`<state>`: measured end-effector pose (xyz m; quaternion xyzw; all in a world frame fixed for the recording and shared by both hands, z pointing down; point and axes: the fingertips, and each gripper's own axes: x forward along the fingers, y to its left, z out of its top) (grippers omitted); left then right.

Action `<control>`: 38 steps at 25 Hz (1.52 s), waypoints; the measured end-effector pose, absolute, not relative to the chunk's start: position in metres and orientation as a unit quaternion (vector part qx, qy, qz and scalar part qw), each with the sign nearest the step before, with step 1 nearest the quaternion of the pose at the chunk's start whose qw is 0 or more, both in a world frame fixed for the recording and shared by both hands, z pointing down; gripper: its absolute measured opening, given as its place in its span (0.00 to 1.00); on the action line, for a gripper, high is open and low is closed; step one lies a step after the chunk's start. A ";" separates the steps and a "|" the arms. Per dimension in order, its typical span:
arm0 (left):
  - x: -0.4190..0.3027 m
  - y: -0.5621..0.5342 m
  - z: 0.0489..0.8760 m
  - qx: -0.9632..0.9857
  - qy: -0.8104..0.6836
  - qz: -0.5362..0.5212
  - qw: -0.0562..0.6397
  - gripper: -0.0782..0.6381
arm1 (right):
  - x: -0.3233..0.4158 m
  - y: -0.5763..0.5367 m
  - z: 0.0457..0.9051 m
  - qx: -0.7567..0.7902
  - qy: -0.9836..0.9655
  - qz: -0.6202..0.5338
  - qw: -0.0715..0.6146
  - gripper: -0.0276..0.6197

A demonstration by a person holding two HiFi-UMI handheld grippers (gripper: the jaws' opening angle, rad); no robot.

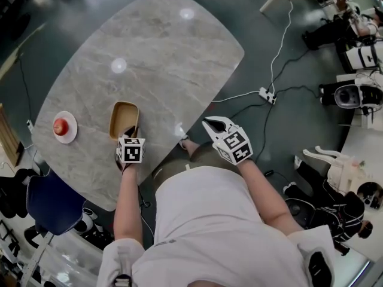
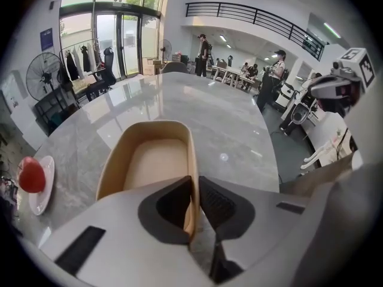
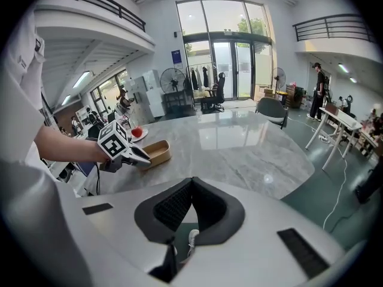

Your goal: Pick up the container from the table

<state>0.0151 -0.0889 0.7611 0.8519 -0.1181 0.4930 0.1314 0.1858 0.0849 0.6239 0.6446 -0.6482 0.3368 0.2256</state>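
Pinches the right-hand wall of the container between the jaws of the left gripper. One dark pad inside the wall, the other outside, both close against it near the end closest to the camera. Points this gripper steeply down, marker cube on top, as seen from the head view.

Tan, oblong, round-cornered and empty, this container. Seems to sit flat on the table, toward the near-left edge in the head view; cannot tell for sure whether its base touches. Grey stone-look top, glossy, with ceiling lights mirrored in it.

Holds the right gripper with jaws together, tips meeting, nothing between the pads. Shows only floor and a pale shoe through the gap lower down. Hangs off the near edge of the table in the head view, over the floor, well apart from the container. Looks across the table from there at the left gripper on the container's near end.

To the left of the container, apart from it, a white plate with a red fruit on it; the same plate and fruit at the left rim of the left gripper view. Below the table's left corner, a blue chair. On the floor to the right, a white power strip with cables.
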 end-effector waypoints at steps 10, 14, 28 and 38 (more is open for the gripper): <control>0.007 -0.103 0.727 0.857 -0.153 0.474 0.128 0.14 | 0.176 0.054 0.614 0.610 -0.691 0.313 0.229 0.06; 0.000 -0.109 0.709 0.858 -0.173 0.465 0.135 0.14 | 0.174 0.036 0.608 0.593 -0.711 0.302 0.227 0.06; -0.038 -0.120 0.637 0.863 -0.263 0.407 0.142 0.14 | 0.136 -0.031 0.589 0.507 -0.791 0.258 0.224 0.06; -0.090 -0.124 0.577 0.855 -0.360 0.345 0.145 0.14 | 0.091 -0.071 0.570 0.437 -0.844 0.221 0.219 0.06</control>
